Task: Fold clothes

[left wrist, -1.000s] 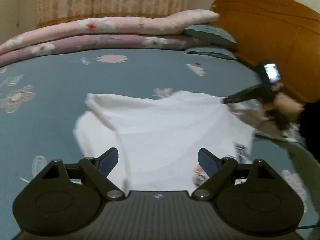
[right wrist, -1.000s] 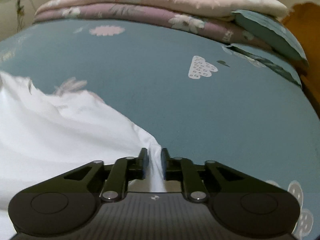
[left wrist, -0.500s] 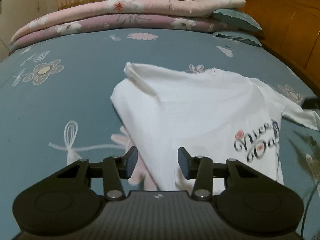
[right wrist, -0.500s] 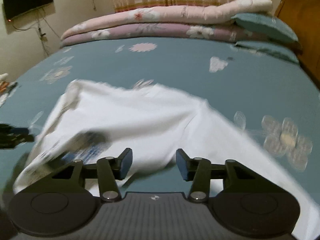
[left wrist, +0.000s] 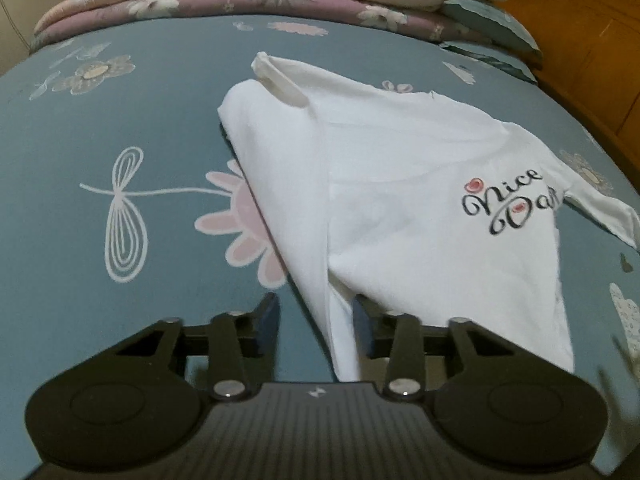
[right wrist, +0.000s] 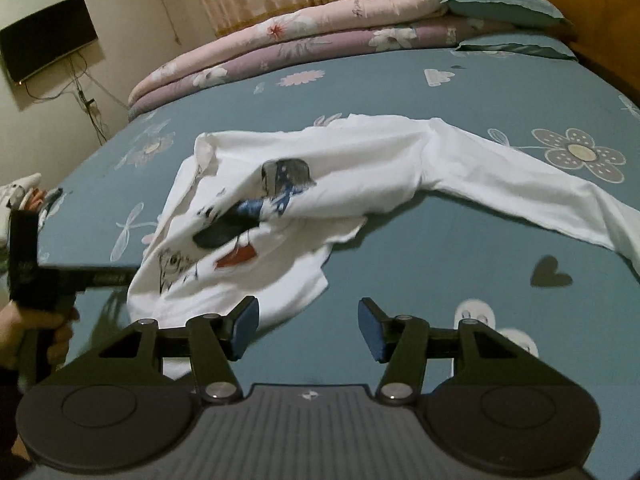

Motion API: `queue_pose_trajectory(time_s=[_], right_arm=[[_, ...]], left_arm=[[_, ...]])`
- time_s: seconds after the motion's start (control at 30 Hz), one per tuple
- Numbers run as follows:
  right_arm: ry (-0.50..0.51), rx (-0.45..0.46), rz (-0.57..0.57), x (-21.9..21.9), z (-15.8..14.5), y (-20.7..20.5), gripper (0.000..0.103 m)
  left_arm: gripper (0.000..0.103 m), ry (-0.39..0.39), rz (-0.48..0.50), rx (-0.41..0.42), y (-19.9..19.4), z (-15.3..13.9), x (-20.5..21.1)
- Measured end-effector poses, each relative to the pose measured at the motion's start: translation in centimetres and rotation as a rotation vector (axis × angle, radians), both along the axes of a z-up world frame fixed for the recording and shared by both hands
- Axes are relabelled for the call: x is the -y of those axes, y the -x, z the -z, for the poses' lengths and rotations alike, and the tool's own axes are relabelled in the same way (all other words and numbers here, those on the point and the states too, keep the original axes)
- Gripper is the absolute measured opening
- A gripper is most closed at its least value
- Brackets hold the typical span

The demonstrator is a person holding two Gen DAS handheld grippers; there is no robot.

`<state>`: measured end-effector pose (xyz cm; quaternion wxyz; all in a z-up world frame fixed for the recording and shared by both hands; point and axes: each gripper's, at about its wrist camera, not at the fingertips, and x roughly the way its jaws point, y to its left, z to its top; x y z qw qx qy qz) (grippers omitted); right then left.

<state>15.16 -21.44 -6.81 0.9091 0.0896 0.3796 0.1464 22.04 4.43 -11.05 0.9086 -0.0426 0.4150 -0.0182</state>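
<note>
A white long-sleeved shirt with a "Nice Day" print lies rumpled on the blue flowered bedsheet. My left gripper is open at the shirt's near corner, and a fold of the hem runs between its fingers. In the right wrist view the shirt lies bunched with a cartoon print showing, one sleeve stretched out to the right. My right gripper hangs open just short of the shirt, holding nothing. The left gripper, held by a hand, reaches the shirt's left edge.
Folded pink and purple quilts and teal pillows are stacked at the far end of the bed. A wooden headboard rises on the right. A dark screen hangs on the wall. More clothes lie off the bed's left edge.
My right gripper let go of the sleeve, opened and drew back above the bed. My left gripper narrowed its jaws and moved to the shirt's near corner. The shirt settled onto the sheet.
</note>
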Motion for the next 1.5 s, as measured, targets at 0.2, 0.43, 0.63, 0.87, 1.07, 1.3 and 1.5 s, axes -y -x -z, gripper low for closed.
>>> queue_pose_trajectory(time_s=[0.2,0.43,0.63,0.87,1.07,1.3,1.5], right_arm=[[-0.012,0.007,0.026,0.5,-0.2,1.8,0.060],[-0.025,0.038,0.040,0.9,-0.7,2.0,0.060],[-0.017,0.045,0.057,1.3,-0.5,2.0,0.060],[-0.022,0.023,0.068,1.7,0.3,1.5,0.060],[-0.018,0.011,0.078,1.9,0.6,0.9,0.061],[-0.005,0.001,0.090,1.7,0.7,-0.1,0.062],[0.017,0.001,0.099,1.5,0.7,-1.2,0.062]], left_arm=[[0.009,-0.005,-0.014,0.006,0.1,0.1,0.9],[0.000,0.007,-0.006,0.031,0.0,-1.3,-0.5],[0.000,-0.044,-0.023,0.094,-0.7,-4.6,-3.1],[0.000,-0.128,-0.091,0.128,-2.3,-6.7,-6.7],[0.000,-0.150,-0.181,0.100,-4.3,-6.7,-11.3],[0.000,-0.173,-0.251,0.051,-7.6,-6.7,-16.9],[0.000,-0.186,-0.300,0.007,-11.7,-6.8,-21.1]])
